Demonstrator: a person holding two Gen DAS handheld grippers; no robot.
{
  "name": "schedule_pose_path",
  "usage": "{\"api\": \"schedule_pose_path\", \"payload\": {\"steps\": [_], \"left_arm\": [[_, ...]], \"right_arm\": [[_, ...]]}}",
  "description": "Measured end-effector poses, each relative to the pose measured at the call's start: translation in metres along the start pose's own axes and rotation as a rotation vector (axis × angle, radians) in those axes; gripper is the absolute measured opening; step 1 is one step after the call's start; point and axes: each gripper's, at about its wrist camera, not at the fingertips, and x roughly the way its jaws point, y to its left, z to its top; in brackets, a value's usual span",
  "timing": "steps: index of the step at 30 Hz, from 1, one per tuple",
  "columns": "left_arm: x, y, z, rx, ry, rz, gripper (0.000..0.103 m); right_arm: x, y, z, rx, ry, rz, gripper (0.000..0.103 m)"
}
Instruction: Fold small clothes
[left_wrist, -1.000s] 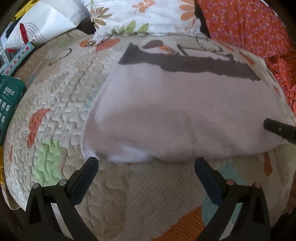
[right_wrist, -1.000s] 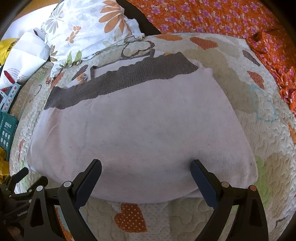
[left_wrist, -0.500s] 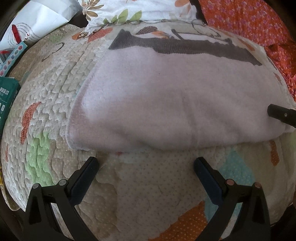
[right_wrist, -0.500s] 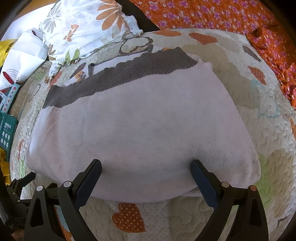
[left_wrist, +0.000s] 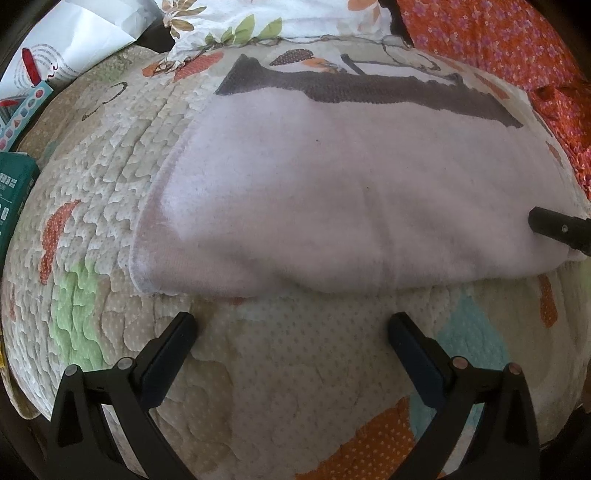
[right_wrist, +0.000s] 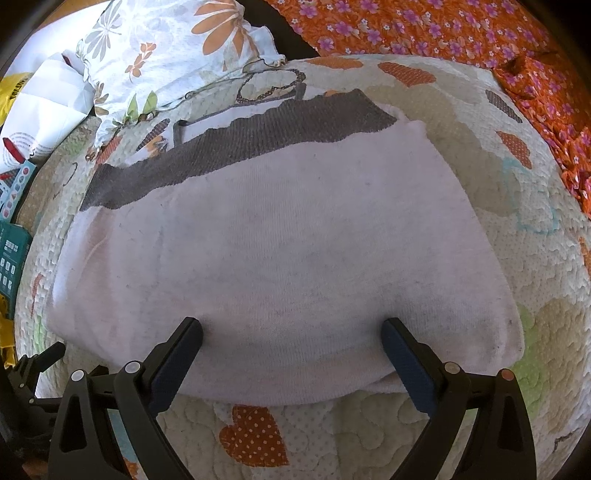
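A pale pink garment (left_wrist: 351, 199) with a dark grey band (left_wrist: 388, 92) along its far edge lies flat on a patterned quilt (left_wrist: 295, 369). It also shows in the right wrist view (right_wrist: 280, 251), with the grey band (right_wrist: 240, 147) at its far side. My left gripper (left_wrist: 291, 332) is open and empty, just short of the garment's near edge. My right gripper (right_wrist: 291, 336) is open, its fingers over the garment's near edge with nothing held. A right gripper fingertip (left_wrist: 554, 230) shows at the garment's right end in the left wrist view.
A floral white cloth (right_wrist: 177, 48) lies at the back. An orange flowered fabric (right_wrist: 443, 29) lies along the back right. A white bag (left_wrist: 74, 48) and a green box (left_wrist: 14, 195) sit at the left. The left gripper (right_wrist: 33, 369) shows at lower left.
The left gripper has drawn back a little from the garment's near edge. The garment has settled flat. The right gripper has barely moved.
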Motion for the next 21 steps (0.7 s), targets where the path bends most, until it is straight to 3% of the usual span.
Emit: {"api": "schedule_pose_path", "payload": {"steps": [10, 13, 16, 21], "left_arm": [[-0.002, -0.006, -0.006, 0.002, -0.020, 0.022, 0.103], [-0.008, -0.004, -0.005, -0.019, -0.008, -0.030, 0.102], [-0.023, -0.005, -0.003, -0.009, -0.066, -0.063, 0.091], [-0.057, 0.008, 0.002, -0.041, -0.227, 0.007, 0.091]], "right_arm": [[0.001, 0.001, 0.000, -0.005, 0.001, -0.007, 0.101], [0.000, 0.001, 0.001, 0.003, 0.000, -0.002, 0.101], [-0.007, 0.002, 0.003, 0.014, -0.014, 0.041, 0.101], [-0.022, 0.012, 0.003, -0.015, -0.060, 0.060, 0.101]]}}
